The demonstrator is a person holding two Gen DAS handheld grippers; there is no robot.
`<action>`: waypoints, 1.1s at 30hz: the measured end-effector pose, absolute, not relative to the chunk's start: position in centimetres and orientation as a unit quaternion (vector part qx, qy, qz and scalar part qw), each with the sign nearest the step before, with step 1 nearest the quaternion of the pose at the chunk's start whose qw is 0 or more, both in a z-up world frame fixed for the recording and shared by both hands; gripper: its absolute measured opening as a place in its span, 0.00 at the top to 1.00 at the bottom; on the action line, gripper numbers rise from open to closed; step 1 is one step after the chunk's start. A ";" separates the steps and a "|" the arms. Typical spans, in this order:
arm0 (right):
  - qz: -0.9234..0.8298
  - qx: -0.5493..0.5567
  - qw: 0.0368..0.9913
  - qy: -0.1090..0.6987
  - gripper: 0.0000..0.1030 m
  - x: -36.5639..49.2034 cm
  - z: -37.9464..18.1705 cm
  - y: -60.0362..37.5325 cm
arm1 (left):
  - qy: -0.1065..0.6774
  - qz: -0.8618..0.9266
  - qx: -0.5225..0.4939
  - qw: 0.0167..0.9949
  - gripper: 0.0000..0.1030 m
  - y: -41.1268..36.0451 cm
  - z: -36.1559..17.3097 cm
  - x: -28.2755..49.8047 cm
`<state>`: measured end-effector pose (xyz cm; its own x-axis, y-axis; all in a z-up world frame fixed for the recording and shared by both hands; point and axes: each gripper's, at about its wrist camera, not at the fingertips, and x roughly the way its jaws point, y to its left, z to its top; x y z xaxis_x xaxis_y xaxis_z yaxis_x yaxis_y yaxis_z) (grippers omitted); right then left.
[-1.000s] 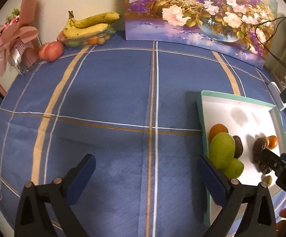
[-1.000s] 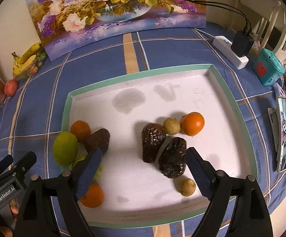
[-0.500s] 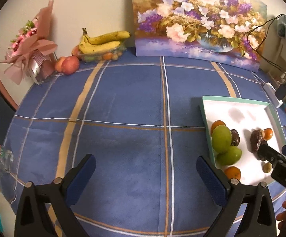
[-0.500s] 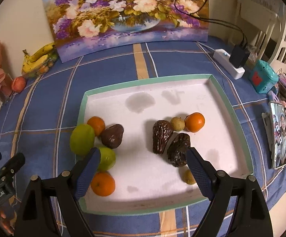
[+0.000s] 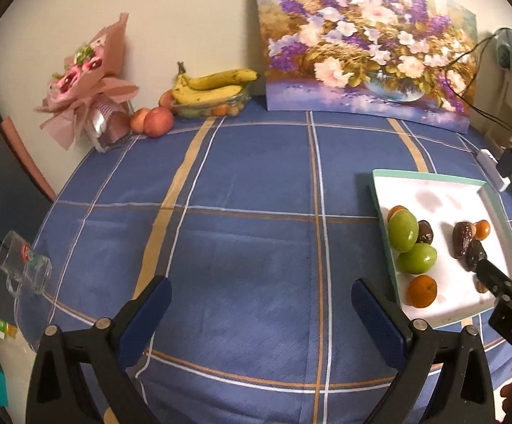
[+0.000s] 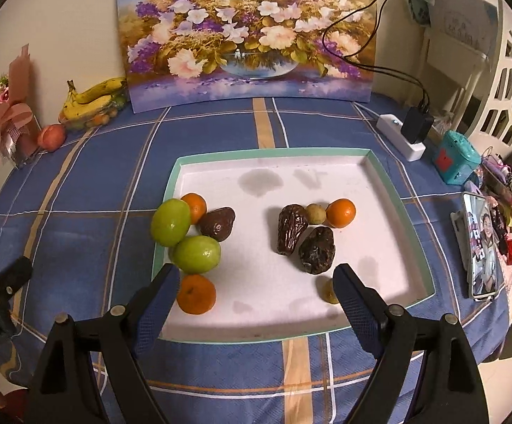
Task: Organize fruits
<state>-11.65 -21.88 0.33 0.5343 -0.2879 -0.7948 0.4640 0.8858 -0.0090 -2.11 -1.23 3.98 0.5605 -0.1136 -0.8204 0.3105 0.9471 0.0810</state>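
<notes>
- While I hold both tools above the table, my left hand-held gripper has its jaws spread wide over bare blue cloth, gripping nothing.
- My right hand-held gripper is likewise spread apart and empty, over the near edge of the tray.
- Nearest in the tray lie an orange and a small yellowish fruit partly behind my right finger.
- Beyond them, two green fruits touch at the tray's left rim, beside a dark brown fruit.
- Mid-tray, two wrinkled dark fruits touch; another orange sits just behind.
- Far back, bananas rest by the flower painting.
</notes>
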 end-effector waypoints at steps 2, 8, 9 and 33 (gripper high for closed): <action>-0.222 0.101 0.871 0.426 0.14 -11.8 0.5 -21.9 | 0.459 -0.119 0.105 0.874 0.00 -1.0 3.7 -1.9; -0.221 0.101 0.873 0.422 0.14 -11.8 0.6 -21.7 | 0.478 -0.105 0.103 0.866 0.00 -0.7 2.4 -0.9; -0.220 0.100 0.874 0.422 0.14 -11.7 0.5 -21.6 | 0.480 -0.104 0.102 0.865 0.00 -0.6 2.2 -0.7; -0.209 0.090 0.873 0.432 0.14 -11.1 0.2 -21.0 | 0.489 -0.106 0.117 0.858 0.00 -1.0 1.7 -0.5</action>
